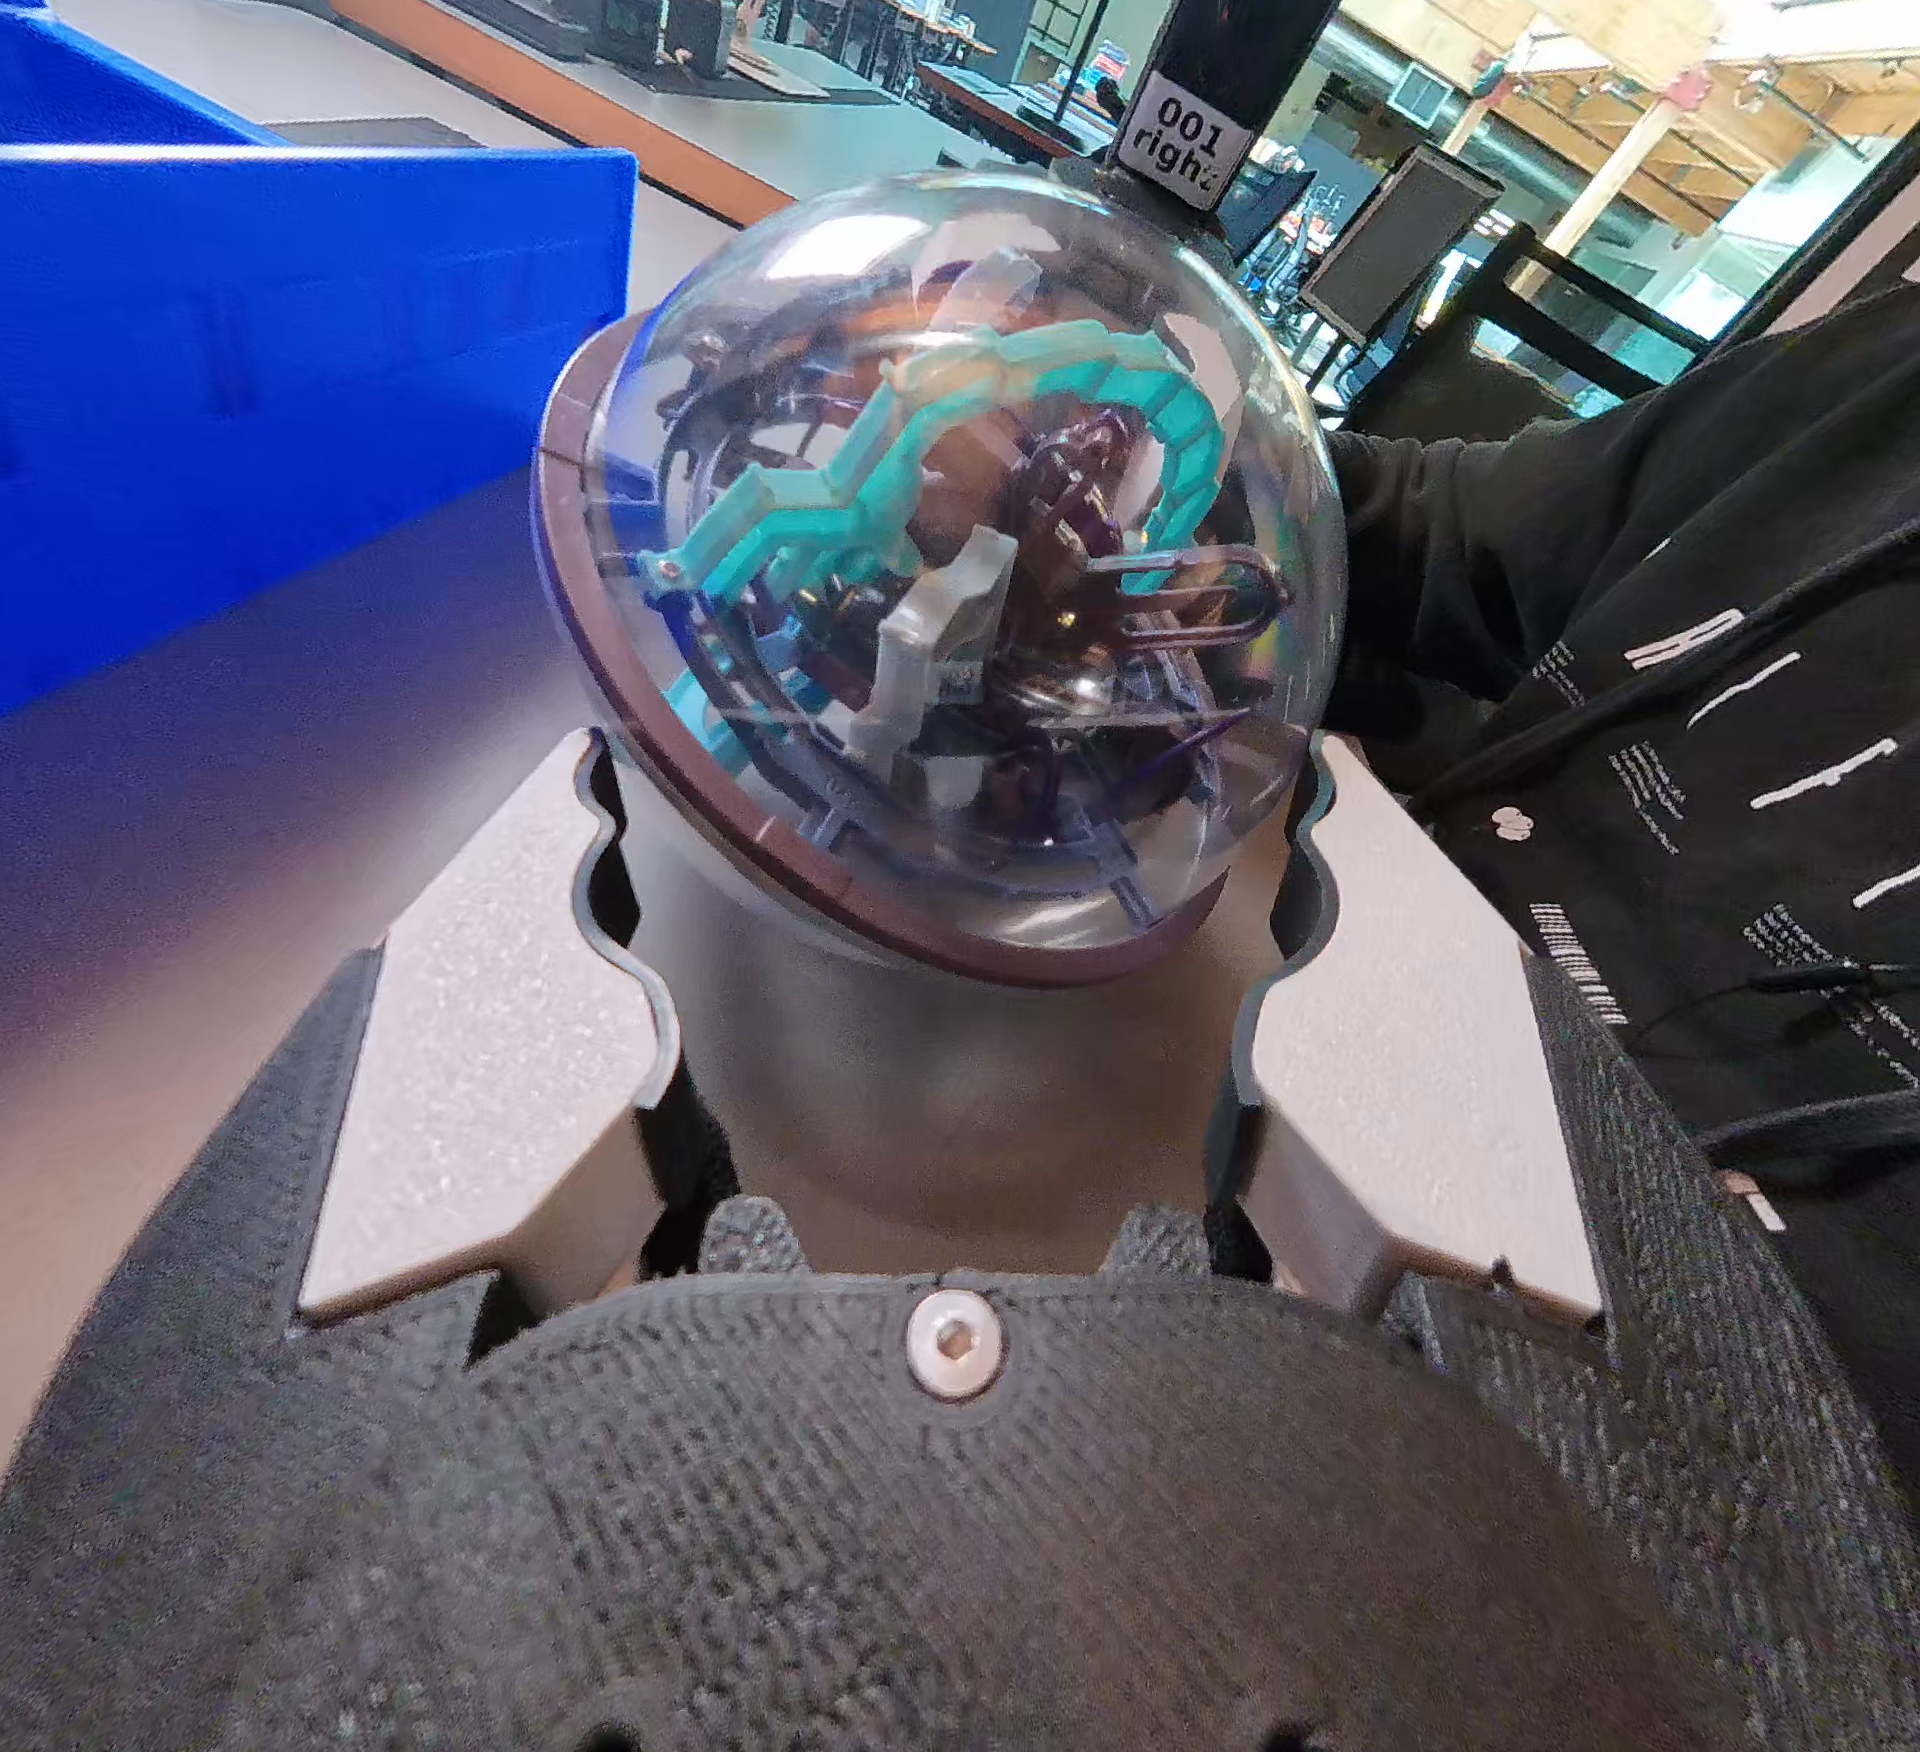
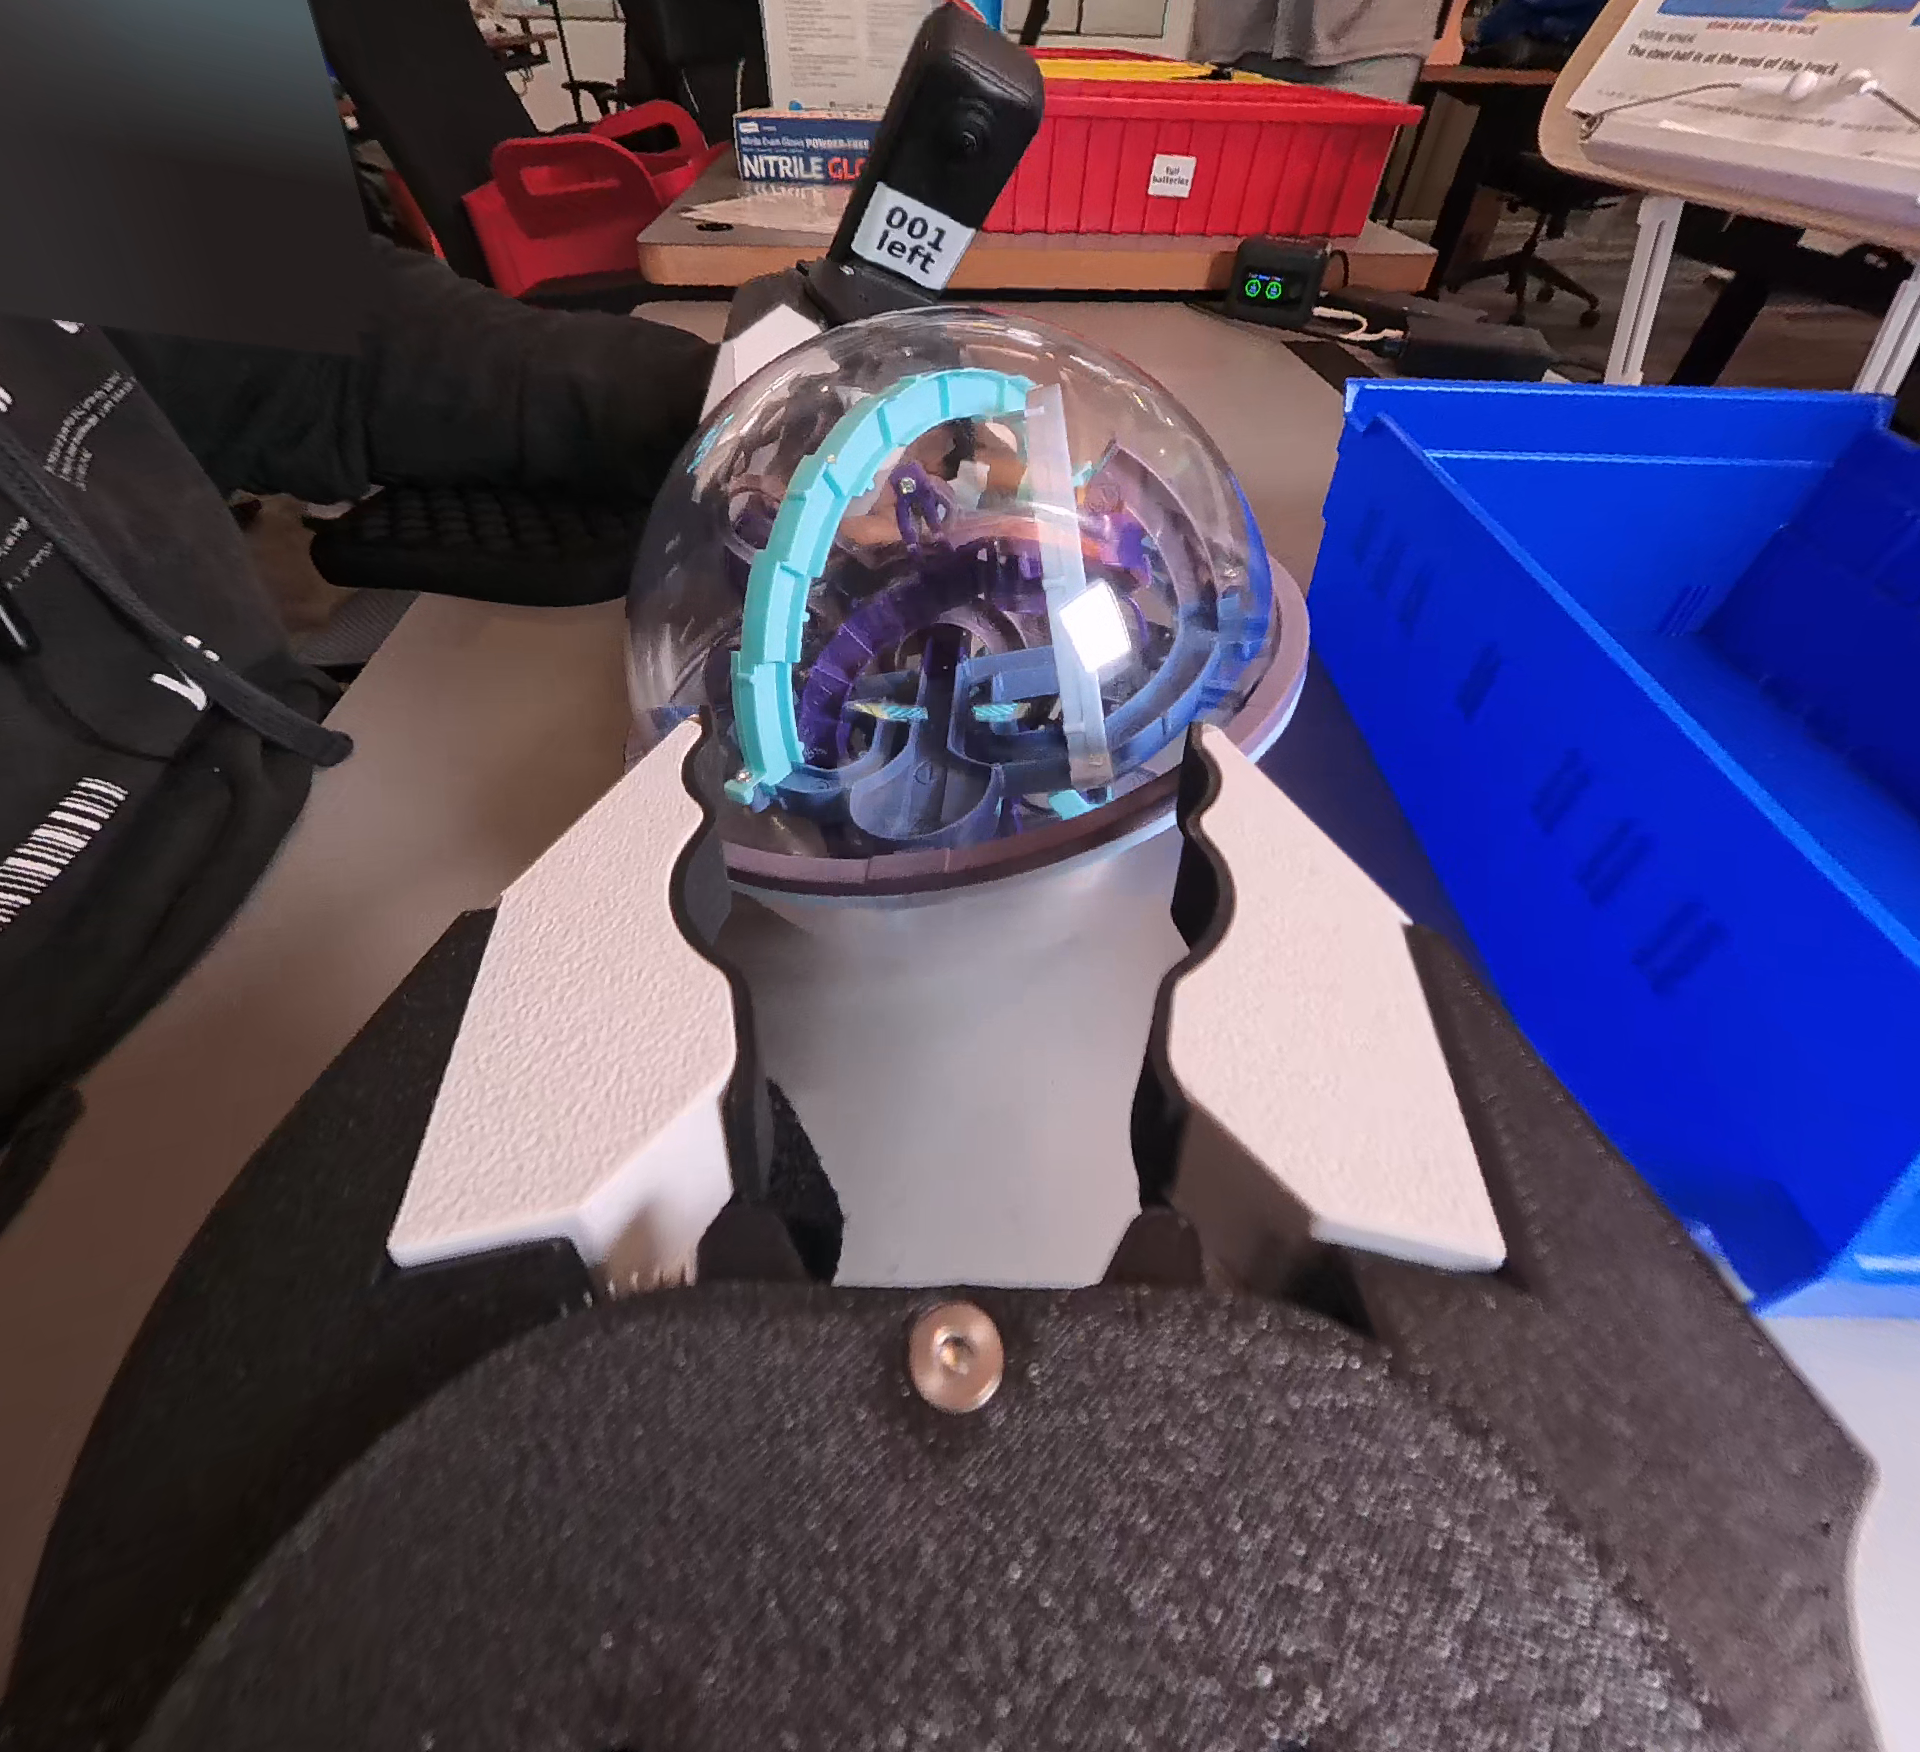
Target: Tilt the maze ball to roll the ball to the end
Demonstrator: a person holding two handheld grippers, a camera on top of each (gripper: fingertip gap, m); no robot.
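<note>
The maze ball (image 1: 935, 559) is a clear sphere with teal, purple and blue tracks inside, a dark band round its middle and a pale lower half. My left gripper (image 1: 956, 767) is shut on that lower half, and the ball is tilted with its band sloping down to the right. My right gripper (image 2: 948, 746) is shut on the maze ball (image 2: 935, 611) from the opposite side, where the band looks nearly level. Each gripper's black camera shows behind the ball in the other's view (image 1: 1236, 19) (image 2: 945, 154). I cannot pick out the small steel ball for certain.
A blue bin (image 1: 260, 414) (image 2: 1662, 663) stands close beside the ball on the grey table (image 2: 468, 767). The person's black sleeves and hoodie (image 1: 1662, 663) (image 2: 156, 663) are on the other side. A red bin (image 2: 1195, 154) and a printed sheet on a stand (image 2: 1766, 19) are farther back.
</note>
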